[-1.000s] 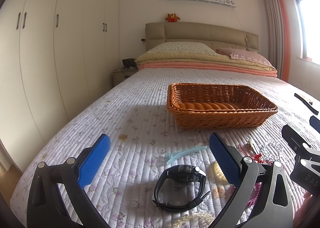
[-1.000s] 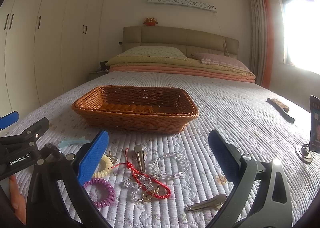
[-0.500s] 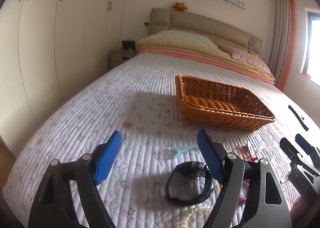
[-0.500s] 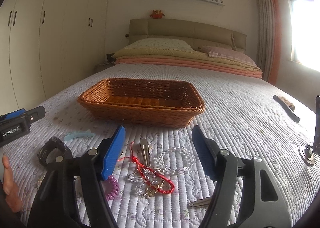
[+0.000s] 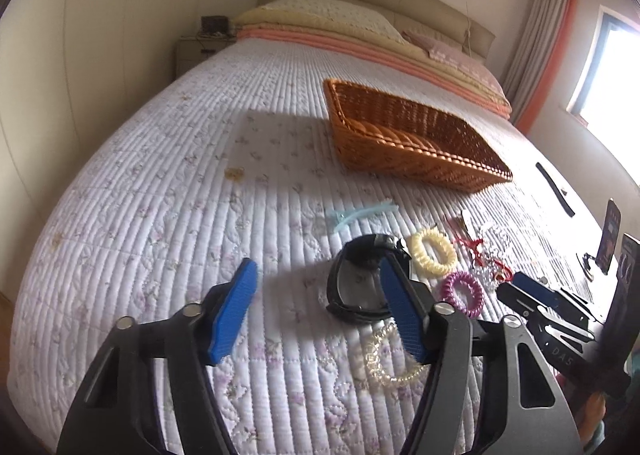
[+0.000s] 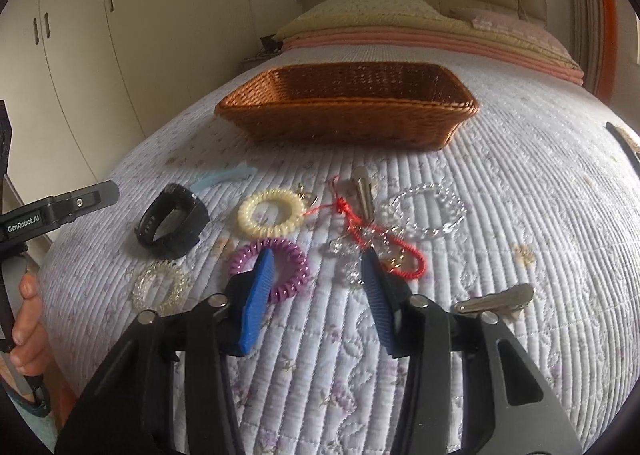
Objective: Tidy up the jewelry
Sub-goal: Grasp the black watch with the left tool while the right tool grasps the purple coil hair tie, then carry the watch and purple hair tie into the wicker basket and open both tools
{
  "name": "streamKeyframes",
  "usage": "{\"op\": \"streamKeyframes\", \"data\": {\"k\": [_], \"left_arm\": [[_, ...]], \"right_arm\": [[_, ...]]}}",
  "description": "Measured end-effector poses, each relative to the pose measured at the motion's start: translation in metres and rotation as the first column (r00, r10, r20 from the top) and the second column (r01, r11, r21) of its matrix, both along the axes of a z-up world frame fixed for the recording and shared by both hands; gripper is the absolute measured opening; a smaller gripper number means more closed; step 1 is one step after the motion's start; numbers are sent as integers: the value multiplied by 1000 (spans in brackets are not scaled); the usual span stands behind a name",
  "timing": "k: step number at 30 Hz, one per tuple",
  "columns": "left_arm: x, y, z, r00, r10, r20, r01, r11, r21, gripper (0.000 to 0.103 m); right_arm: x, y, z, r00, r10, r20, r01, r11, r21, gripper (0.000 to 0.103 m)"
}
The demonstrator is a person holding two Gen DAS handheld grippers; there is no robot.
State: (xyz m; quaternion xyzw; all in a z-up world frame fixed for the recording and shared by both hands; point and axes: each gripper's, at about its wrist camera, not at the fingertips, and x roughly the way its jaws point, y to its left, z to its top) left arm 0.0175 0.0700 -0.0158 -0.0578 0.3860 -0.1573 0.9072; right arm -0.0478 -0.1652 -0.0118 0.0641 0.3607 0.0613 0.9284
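Observation:
Jewelry lies on the quilted bed in front of an empty wicker basket (image 6: 348, 107), which also shows in the left wrist view (image 5: 408, 135). My left gripper (image 5: 320, 287) is open above the bed, its right finger over a black watch (image 5: 360, 279). My right gripper (image 6: 318, 275) is open and empty, its left finger over a purple coil hair tie (image 6: 292, 259). Near it lie a cream coil tie (image 6: 272, 213), a red cord charm (image 6: 372, 239), a clear bead bracelet (image 6: 426, 211), a clear coil tie (image 6: 160, 287), two metal clips (image 6: 496, 299) and a blue clip (image 6: 224, 175).
Pillows and folded blankets (image 6: 420, 27) lie at the head of the bed. A dark brush (image 5: 554, 189) and a phone on a stand (image 5: 608, 239) are at the right. Wardrobes (image 6: 100, 35) line the left wall. The bed's near edge is just below both grippers.
Both grippers rose and tilted down toward the jewelry. The left moved over the watch, the right over the purple tie. Both jaws narrowed somewhat but stay open.

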Motion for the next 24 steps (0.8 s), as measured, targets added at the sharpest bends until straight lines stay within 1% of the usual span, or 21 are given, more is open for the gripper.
{"op": "streamKeyframes", "data": {"k": [2,6,8,13,16,17,19,20,22,24], "left_arm": [[5,-4,-4,1000,-3,-21,3,1000,8,54],[13,-8,-10,999,-19,-51,20,1000,7,53],[18,-10,-15,997,-22,-80,23,1000,9,53],[27,-16,-20,992,-53,-112,52,999,-10,53],[34,-23,-25,988,-65,-137,67,998,12,52],[35,-25,-27,987,-68,-148,72,997,17,49],[39,-29,-32,981,-77,-177,83,996,27,22],[41,-31,-36,979,-72,-190,80,996,37,18],[42,-31,-37,982,-56,-179,66,996,51,7],[42,-30,-36,983,-53,-173,61,997,40,6]], "right_arm": [[1,1,-1,1000,14,-22,-13,1000,19,34],[10,4,-8,995,44,-89,-39,998,51,34],[16,6,-13,992,34,-119,-30,999,34,34],[29,10,-16,991,13,-133,-10,1000,23,34],[36,15,-20,989,14,-148,-14,1000,2,22],[37,17,-19,989,18,-145,-20,1000,-7,16],[35,20,-18,990,20,-139,-24,999,-29,13],[34,20,-18,991,23,-135,-27,999,-26,13],[33,21,-17,991,28,-129,-31,999,-21,11],[33,16,-12,992,28,-119,-31,999,-16,11]]}}
